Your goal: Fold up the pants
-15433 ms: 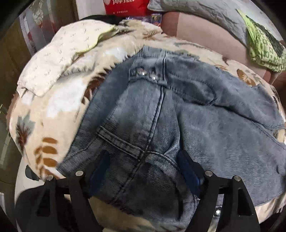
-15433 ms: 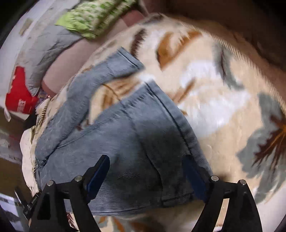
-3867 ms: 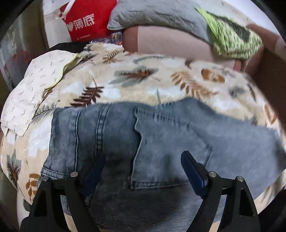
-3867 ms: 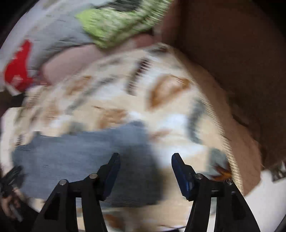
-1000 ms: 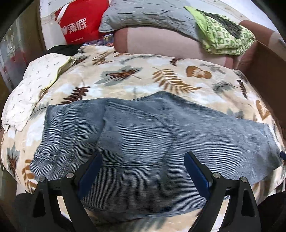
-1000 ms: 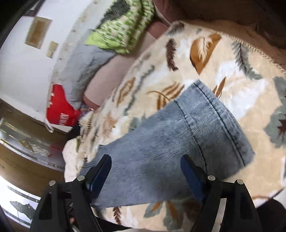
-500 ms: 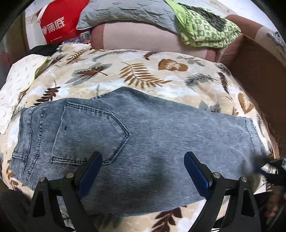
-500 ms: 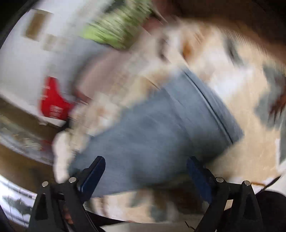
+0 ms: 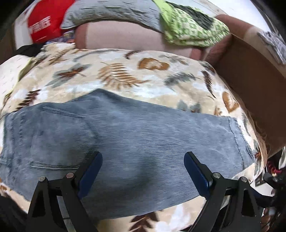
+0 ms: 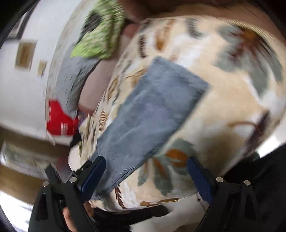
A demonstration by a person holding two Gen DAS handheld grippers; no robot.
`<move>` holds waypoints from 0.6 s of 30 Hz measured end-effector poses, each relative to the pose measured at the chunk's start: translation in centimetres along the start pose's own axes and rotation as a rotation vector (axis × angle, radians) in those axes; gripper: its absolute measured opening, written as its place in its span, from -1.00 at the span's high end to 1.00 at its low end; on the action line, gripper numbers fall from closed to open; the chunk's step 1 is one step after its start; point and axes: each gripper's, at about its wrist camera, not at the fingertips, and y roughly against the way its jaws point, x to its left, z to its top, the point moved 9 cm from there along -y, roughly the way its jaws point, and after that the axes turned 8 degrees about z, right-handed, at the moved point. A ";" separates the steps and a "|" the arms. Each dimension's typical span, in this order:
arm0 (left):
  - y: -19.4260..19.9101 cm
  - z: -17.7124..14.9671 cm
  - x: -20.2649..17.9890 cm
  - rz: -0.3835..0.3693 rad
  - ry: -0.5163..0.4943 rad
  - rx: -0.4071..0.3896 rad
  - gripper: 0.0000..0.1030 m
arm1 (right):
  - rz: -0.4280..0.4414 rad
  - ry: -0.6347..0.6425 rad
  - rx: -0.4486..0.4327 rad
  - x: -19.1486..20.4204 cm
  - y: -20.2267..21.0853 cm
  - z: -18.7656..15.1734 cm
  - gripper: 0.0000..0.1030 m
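Note:
The blue-grey denim pants lie flat on the leaf-print blanket, folded lengthwise, waist at the left and leg hem at the right. My left gripper is open and empty, above the pants' near edge at mid-length. In the blurred right wrist view the pants run away to the upper right. My right gripper is open and empty, off the blanket's near edge, its left finger beside the pants' near end.
A pink sofa back carries a grey cushion and a green patterned cloth. A red bag stands at the back left. A brown armrest bounds the right side. A white cloth lies at the left.
My left gripper has shifted right along the pants, so the leg hem shows more and the back pocket has slid left. My right gripper has swung and pulled back off the hem.

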 end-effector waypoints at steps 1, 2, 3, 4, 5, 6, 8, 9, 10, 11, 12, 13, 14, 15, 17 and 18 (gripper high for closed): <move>-0.4 0.0 -1.1 -0.010 -0.018 0.011 -0.80 | -0.007 -0.032 -0.013 -0.7 -0.4 0.4 -0.82; -0.8 0.0 -2.2 -0.021 -0.036 0.019 -0.80 | -0.003 -0.065 -0.028 -1.5 0.1 0.9 -0.82; -1.3 0.1 -3.6 -0.033 -0.061 0.025 -0.80 | 0.018 -0.088 -0.043 -1.7 0.1 1.5 -0.82; -1.6 0.1 -4.6 -0.039 -0.077 0.028 -0.80 | 0.039 -0.104 -0.062 -1.9 0.3 2.3 -0.82; -2.0 0.2 -5.9 -0.048 -0.096 0.031 -0.80 | 0.038 -0.115 -0.078 -2.2 0.4 3.0 -0.82; -2.3 0.3 -6.6 -0.055 -0.107 0.034 -0.80 | 0.030 -0.121 -0.093 -2.4 0.5 3.8 -0.82; -3.2 0.3 -8.5 -0.066 -0.137 0.043 -0.80 | 0.019 -0.133 -0.115 -3.1 0.0 5.6 -0.80; -3.9 0.1 -9.4 -0.063 -0.156 0.054 -0.80 | 0.019 -0.159 -0.124 -3.7 -0.4 6.5 -0.79; -4.6 -0.1 -10.0 -0.058 -0.171 0.069 -0.80 | 0.039 -0.154 -0.121 -3.4 -1.1 7.0 -0.78; -5.5 -0.6 -10.5 -0.048 -0.192 0.094 -0.80 | 0.036 -0.133 -0.114 -3.5 -1.6 7.5 -0.74; -6.5 -1.2 -10.9 -0.032 -0.212 0.116 -0.80 | 0.024 -0.133 -0.111 -3.8 -1.9 7.8 -0.72; -7.2 -1.6 -11.0 -0.005 -0.236 0.121 -0.80 | 0.031 -0.148 -0.117 -3.9 -1.9 7.9 -0.71; -7.1 -1.7 -11.2 0.016 -0.269 0.097 -0.80 | 0.034 -0.156 -0.123 -3.9 -1.5 7.9 -0.61; -6.9 -1.8 -11.3 0.016 -0.278 0.089 -0.80 | 0.023 -0.155 -0.129 -3.7 -1.0 7.8 -0.58; -5.8 -1.4 -11.3 -0.002 -0.249 0.065 -0.80 | 0.023 -0.151 -0.126 -3.6 -0.9 7.6 -0.58; -4.9 -0.9 -11.3 -0.015 -0.232 0.028 -0.80 | 0.017 -0.161 -0.123 -3.8 -0.7 7.4 -0.59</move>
